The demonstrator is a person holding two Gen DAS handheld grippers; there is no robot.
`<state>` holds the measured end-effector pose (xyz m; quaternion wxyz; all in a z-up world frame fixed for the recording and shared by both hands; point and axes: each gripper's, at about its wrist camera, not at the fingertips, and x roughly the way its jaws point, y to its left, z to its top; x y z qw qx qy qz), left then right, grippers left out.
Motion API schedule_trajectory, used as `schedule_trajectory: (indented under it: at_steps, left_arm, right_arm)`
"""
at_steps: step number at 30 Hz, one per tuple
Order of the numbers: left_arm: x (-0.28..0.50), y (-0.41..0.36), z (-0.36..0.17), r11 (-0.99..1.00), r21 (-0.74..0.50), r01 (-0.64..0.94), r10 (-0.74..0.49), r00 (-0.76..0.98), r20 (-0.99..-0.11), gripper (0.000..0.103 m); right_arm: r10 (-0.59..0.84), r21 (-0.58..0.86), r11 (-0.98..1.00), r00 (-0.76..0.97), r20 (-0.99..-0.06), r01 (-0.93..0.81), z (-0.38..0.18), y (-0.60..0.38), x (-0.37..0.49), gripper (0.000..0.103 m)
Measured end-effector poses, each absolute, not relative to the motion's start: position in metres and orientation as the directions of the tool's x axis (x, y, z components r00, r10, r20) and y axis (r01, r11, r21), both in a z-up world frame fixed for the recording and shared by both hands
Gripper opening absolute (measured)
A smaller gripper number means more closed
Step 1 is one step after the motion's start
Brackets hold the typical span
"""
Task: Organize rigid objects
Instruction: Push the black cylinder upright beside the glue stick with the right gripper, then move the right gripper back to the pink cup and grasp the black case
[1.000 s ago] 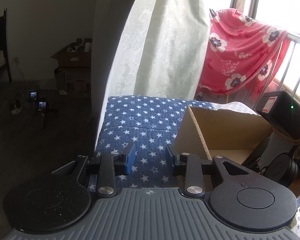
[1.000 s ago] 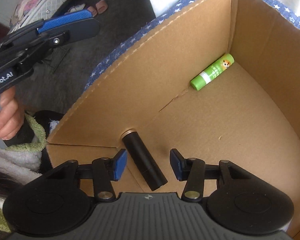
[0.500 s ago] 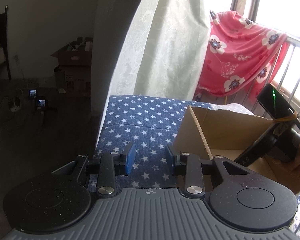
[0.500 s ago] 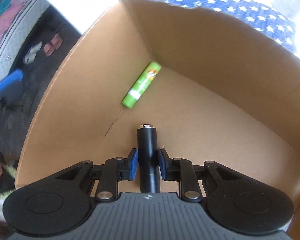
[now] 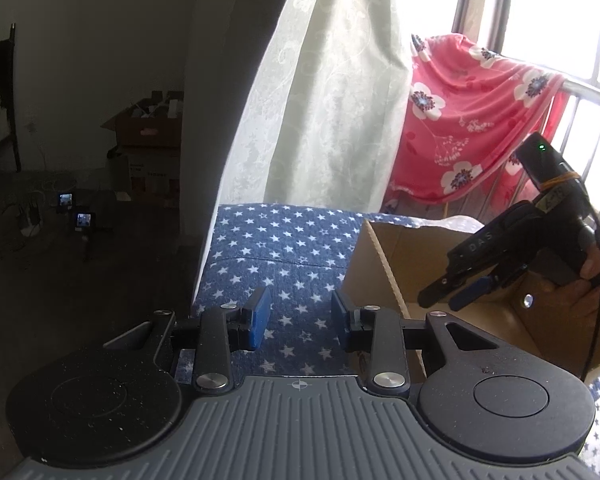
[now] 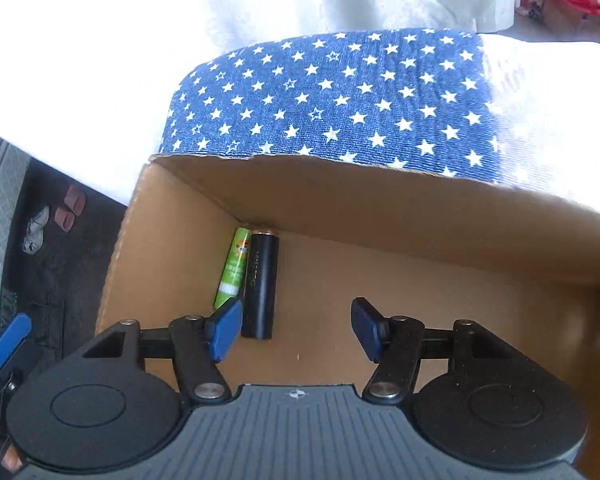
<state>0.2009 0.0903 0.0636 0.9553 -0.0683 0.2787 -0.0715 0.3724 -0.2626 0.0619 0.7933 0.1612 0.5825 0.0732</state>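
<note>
A cardboard box [image 6: 380,208] stands on a blue star-print cloth [image 6: 332,96]. On its floor a black tube [image 6: 262,284] lies side by side with a green tube [image 6: 233,268], in the far left corner. My right gripper [image 6: 296,328] is open and empty over the box, the black tube just beyond its left finger. My left gripper [image 5: 300,316] is open and empty above the cloth [image 5: 276,248], left of the box [image 5: 388,256]. The right gripper also shows in the left wrist view [image 5: 456,296], held over the box.
A pale curtain [image 5: 324,92] hangs behind the cloth-covered surface, and a red flowered cloth [image 5: 468,120] drapes over window bars. Cardboard boxes [image 5: 148,136] and small devices [image 5: 76,212] sit on the dark floor at left. Slippers [image 6: 70,208] lie on the floor.
My right gripper, shut on the black tube half a second ago, has opened and pulled back. The black tube now lies beside the green tube. The left gripper has stayed put.
</note>
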Motion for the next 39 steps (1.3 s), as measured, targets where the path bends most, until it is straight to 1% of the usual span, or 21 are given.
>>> schedule_trajectory:
  at_steps: [3,7,9,12,15,19,21,22,23,25,27,28,30,34,39]
  left_arm:
    - [0.187,0.089,0.07,0.984,-0.15,0.095,-0.157,0.856,-0.493,0.035]
    - [0.164,0.084,0.079,0.981,-0.147,0.123,-0.177,0.873,-0.454,0.037]
    - [0.15,0.079,0.081,0.979,-0.145,0.143,-0.193,0.879,-0.436,0.041]
    - [0.129,0.071,0.074,0.97,-0.166,0.176,-0.233,0.871,-0.434,0.044]
    - [0.109,0.06,0.06,0.955,-0.184,0.235,-0.294,0.837,-0.46,0.044]
    - [0.077,0.038,0.039,0.93,-0.167,0.327,-0.366,0.792,-0.489,0.044]
    - [0.064,0.024,0.028,0.914,-0.171,0.368,-0.403,0.765,-0.503,0.044]
    - [0.058,0.016,0.022,0.904,-0.165,0.393,-0.42,0.753,-0.506,0.044]
    - [0.053,0.008,0.018,0.897,-0.148,0.417,-0.43,0.746,-0.509,0.044]
    - [0.049,-0.011,0.007,0.896,-0.086,0.437,-0.413,0.744,-0.526,0.044]
    - [0.049,-0.027,-0.003,0.899,-0.018,0.438,-0.375,0.748,-0.548,0.044]
    - [0.05,-0.033,-0.007,0.9,0.0,0.435,-0.36,0.745,-0.562,0.043]
    - [0.054,-0.036,-0.012,0.903,-0.002,0.43,-0.352,0.735,-0.579,0.039]
    - [0.059,-0.041,-0.019,0.902,-0.037,0.429,-0.36,0.703,-0.613,0.035]
    - [0.064,-0.047,-0.026,0.909,-0.031,0.415,-0.331,0.676,-0.659,0.03]
  right_arm:
    - [0.303,0.352,0.935,0.414,-0.858,0.046,0.093,-0.262,0.328,0.063]
    - [0.303,0.379,0.925,0.546,-0.781,0.03,0.133,-0.264,0.255,0.063]
    - [0.314,0.407,0.913,0.607,-0.73,0.017,0.142,-0.264,0.22,0.063]
    - [0.337,0.454,0.891,0.67,-0.661,0.0,0.14,-0.264,0.175,0.063]
    - [0.376,0.502,0.865,0.689,-0.619,-0.021,0.117,-0.257,0.133,0.063]
    - [0.452,0.568,0.822,0.659,-0.601,-0.046,0.061,-0.234,0.108,0.061]
    - [0.479,0.591,0.805,0.647,-0.594,-0.054,0.038,-0.226,0.105,0.056]
    - [0.488,0.597,0.8,0.644,-0.589,-0.062,0.028,-0.221,0.104,0.054]
    - [0.491,0.595,0.801,0.643,-0.588,-0.067,0.016,-0.215,0.105,0.051]
    - [0.486,0.59,0.805,0.64,-0.595,-0.063,-0.001,-0.208,0.105,0.05]
    - [0.513,0.622,0.781,0.622,-0.591,-0.052,-0.016,-0.206,0.104,0.042]
    - [0.532,0.644,0.764,0.611,-0.586,-0.047,-0.021,-0.206,0.104,0.04]
    - [0.556,0.678,0.734,0.596,-0.58,-0.025,-0.032,-0.208,0.109,0.038]
    - [0.557,0.688,0.725,0.579,-0.595,0.009,-0.044,-0.211,0.115,0.038]
    - [0.567,0.691,0.722,0.553,-0.61,0.022,-0.05,-0.205,0.123,0.038]
